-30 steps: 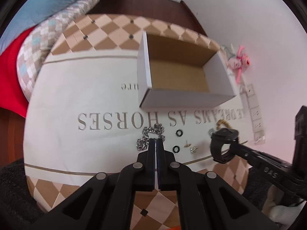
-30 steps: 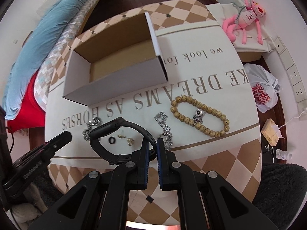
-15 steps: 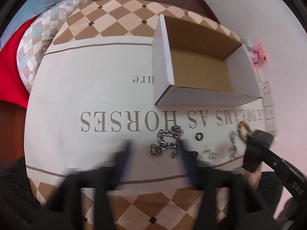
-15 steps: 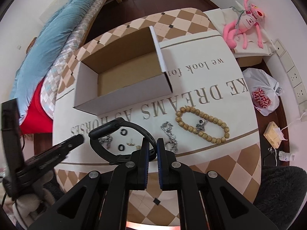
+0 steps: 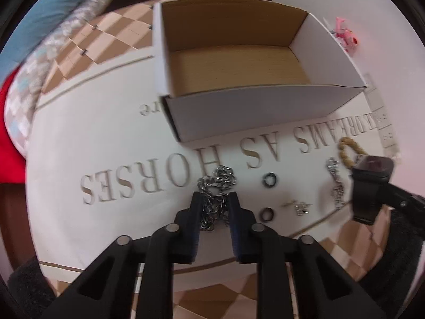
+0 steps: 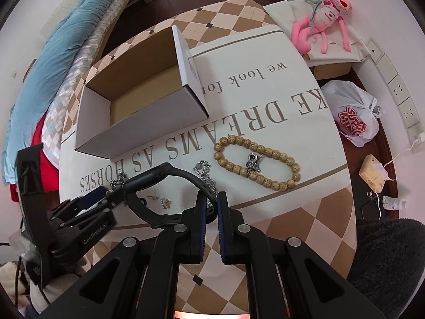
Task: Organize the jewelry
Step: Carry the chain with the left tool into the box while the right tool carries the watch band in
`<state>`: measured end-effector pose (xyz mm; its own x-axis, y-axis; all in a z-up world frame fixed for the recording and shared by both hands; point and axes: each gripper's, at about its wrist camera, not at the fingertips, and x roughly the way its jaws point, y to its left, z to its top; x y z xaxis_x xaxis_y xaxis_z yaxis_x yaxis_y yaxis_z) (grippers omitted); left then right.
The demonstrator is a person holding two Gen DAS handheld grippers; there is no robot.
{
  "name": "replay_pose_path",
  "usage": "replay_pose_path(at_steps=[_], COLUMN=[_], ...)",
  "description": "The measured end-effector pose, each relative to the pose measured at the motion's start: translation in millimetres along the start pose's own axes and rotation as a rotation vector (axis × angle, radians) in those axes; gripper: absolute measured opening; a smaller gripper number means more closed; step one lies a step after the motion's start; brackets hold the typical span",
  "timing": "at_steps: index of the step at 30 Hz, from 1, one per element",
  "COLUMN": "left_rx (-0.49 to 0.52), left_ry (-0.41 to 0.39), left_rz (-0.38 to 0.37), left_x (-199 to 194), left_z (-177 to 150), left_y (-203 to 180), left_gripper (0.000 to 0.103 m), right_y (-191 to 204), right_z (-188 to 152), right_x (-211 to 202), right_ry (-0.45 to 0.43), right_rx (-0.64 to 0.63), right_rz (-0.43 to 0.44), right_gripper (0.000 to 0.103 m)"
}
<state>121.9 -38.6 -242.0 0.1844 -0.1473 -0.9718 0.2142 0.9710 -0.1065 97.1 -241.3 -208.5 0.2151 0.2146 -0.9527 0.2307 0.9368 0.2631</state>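
Checkered brown and cream cloth covers the table (image 6: 313,228), with a white printed runner across it, a bed with a blue quilt behind and a pink plush toy (image 6: 322,18) at the far corner. An open cardboard box (image 5: 239,79) sits on the runner. Just in front of the box, the left gripper (image 5: 214,202) has just been closing its jaws around the heaped silver chain (image 5: 216,186), which lies between the fingers; whether the pads pinch it yet is unclear. The right gripper (image 6: 211,202) is clamped on the strap of a black watch (image 6: 148,180), held beside the chain. A beaded bracelet (image 6: 255,162), rings and earrings lie further from the box. Next, I judge, the chain needs a firm pinch, then a lift into the box.
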Motion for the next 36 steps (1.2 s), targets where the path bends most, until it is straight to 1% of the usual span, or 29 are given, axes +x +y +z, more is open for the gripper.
replay_pose_path(at_steps=[3, 4, 5, 9, 10, 11, 16, 19, 23, 26, 28, 31, 33, 36], left_rx=[-0.027, -0.033, -0.045, -0.083, -0.087, -0.102, -0.125, -0.125, -0.137, -0.134, -0.127, -0.110, -0.107, -0.105], left_ry=[-0.012, -0.013, -0.018, -0.046, -0.049, -0.061, -0.113, -0.157, -0.226, -0.272, -0.291, -0.303, -0.291, -0.251], left_rz=[-0.032, -0.039, -0.048, -0.094, -0.103, -0.114, -0.180, -0.213, -0.276, -0.323, -0.333, -0.309, -0.291, -0.266], left_x=[-3.1, -6.1, -10.0, -34.5, -40.3, -48.8, -89.5, -113.2, -148.1, -172.6, -179.6, -179.1, -170.0, -147.4], left_z=[-5.2, -7.1, -10.2, -26.4, -28.1, -30.7, -30.4, -18.4, 5.1, 26.7, 43.6, 71.8, 89.6, 109.1], left_y=[4.4, 6.9, 9.8, 24.6, 25.9, 28.7, 35.1, 30.9, 27.7, 27.2, 24.8, 22.8, 24.7, 29.8], left_gripper=[0.013, 0.007, 0.005, 0.004, 0.002, 0.002, 0.001, 0.001, 0.001, 0.001, 0.001, 0.001, 0.001, 0.001], right_y=[-2.2, -2.5, -2.3, 1.1, 2.3, 3.4, 10.8, 16.0, 25.1, 37.0, 46.7, 63.7, 73.5, 84.7], right_z=[-1.9, -2.5, -3.3, -5.0, -4.8, -4.8, -3.4, -0.6, 9.0, 28.1, 43.5, 69.7, 86.7, 109.6], right_x=[1.8, 1.5, 0.7, -4.7, -5.7, -6.8, -16.4, -26.4, -45.6, -64.8, -72.5, -70.9, -61.2, -39.0], right_ry=[0.004, 0.003, 0.001, -0.009, -0.011, -0.013, -0.028, -0.048, -0.077, -0.113, -0.140, -0.159, -0.150, -0.118], right_rx=[0.007, 0.007, 0.005, -0.004, -0.006, -0.007, -0.017, -0.021, -0.022, -0.036, -0.065, -0.116, -0.146, -0.186], right_rz=[0.004, 0.005, 0.006, 0.016, 0.021, 0.025, 0.048, 0.067, 0.116, 0.153, 0.149, 0.113, 0.080, 0.037], right_gripper=[0.008, 0.008, 0.008, 0.008, 0.008, 0.008, 0.008, 0.008, 0.008, 0.008, 0.008, 0.008, 0.008, 0.008])
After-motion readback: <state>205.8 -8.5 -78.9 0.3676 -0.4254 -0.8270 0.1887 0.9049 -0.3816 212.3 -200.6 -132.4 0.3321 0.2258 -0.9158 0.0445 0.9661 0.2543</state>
